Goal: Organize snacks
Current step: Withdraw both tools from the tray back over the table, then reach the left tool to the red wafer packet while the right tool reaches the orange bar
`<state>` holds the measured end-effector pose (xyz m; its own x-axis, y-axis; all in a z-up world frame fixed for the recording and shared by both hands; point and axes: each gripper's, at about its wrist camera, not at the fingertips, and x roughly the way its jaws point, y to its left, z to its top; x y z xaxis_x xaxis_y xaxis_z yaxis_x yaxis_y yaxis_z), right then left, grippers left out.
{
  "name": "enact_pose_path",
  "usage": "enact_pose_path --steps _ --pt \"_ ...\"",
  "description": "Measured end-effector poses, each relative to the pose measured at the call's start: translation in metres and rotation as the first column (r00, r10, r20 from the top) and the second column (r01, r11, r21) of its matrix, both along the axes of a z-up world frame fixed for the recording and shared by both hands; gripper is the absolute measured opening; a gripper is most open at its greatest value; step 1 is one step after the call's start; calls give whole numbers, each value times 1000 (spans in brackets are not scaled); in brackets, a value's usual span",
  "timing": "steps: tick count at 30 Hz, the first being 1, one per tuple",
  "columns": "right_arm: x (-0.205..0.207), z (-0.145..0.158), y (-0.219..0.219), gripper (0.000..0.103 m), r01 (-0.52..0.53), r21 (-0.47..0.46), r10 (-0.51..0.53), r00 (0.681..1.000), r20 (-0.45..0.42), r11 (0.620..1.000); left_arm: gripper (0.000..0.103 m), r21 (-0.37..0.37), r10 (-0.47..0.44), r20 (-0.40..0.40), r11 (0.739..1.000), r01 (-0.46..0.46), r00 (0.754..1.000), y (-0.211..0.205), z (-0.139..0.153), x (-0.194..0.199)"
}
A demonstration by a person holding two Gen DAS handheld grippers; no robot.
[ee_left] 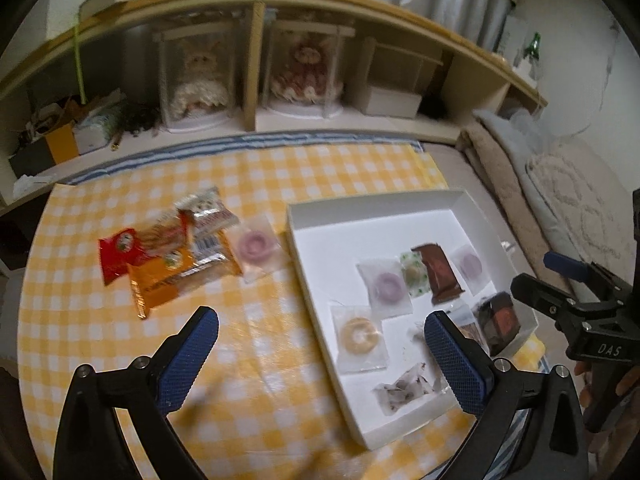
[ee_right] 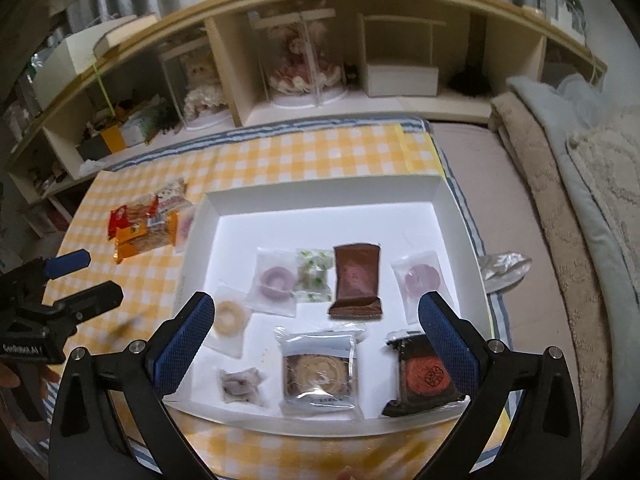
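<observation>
A white shallow box (ee_left: 320, 216) (ee_right: 320, 194) sits on the yellow checked cloth and holds several wrapped snacks: purple ring sweets (ee_right: 275, 280), a yellow ring (ee_right: 228, 318), a brown packet (ee_right: 356, 280), a cookie bag (ee_right: 318, 372), a dark packet (ee_right: 424, 376). Left of the box lies a pile of red and orange packets (ee_left: 160, 256) (ee_right: 144, 224) with a pink ring sweet (ee_left: 256, 246). My left gripper (ee_left: 320, 356) is open and empty, above the box's left edge. My right gripper (ee_right: 316, 344) is open and empty, above the box's near half.
A low wooden shelf (ee_left: 256, 120) with dolls in clear cases runs behind the cloth. Folded blankets and a cushion (ee_right: 580, 184) lie to the right. A crumpled clear wrapper (ee_right: 506, 266) lies just right of the box.
</observation>
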<state>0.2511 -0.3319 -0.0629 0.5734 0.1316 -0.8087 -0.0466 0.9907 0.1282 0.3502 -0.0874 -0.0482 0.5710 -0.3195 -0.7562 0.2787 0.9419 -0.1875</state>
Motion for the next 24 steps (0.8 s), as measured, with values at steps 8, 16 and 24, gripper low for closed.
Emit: enact_pose_path --steps 8,16,24 --pt "2 25 36 103 -48 0 48 996 69 999 103 -34 50 70 998 -48 996 59 29 -10" --pt "21 35 82 103 -124 15 122 987 102 992 103 -63 109 96 993 -104 989 119 36 -11" --pt "60 19 144 103 -263 23 260 963 74 965 103 -144 179 46 975 -171 983 169 11 26"
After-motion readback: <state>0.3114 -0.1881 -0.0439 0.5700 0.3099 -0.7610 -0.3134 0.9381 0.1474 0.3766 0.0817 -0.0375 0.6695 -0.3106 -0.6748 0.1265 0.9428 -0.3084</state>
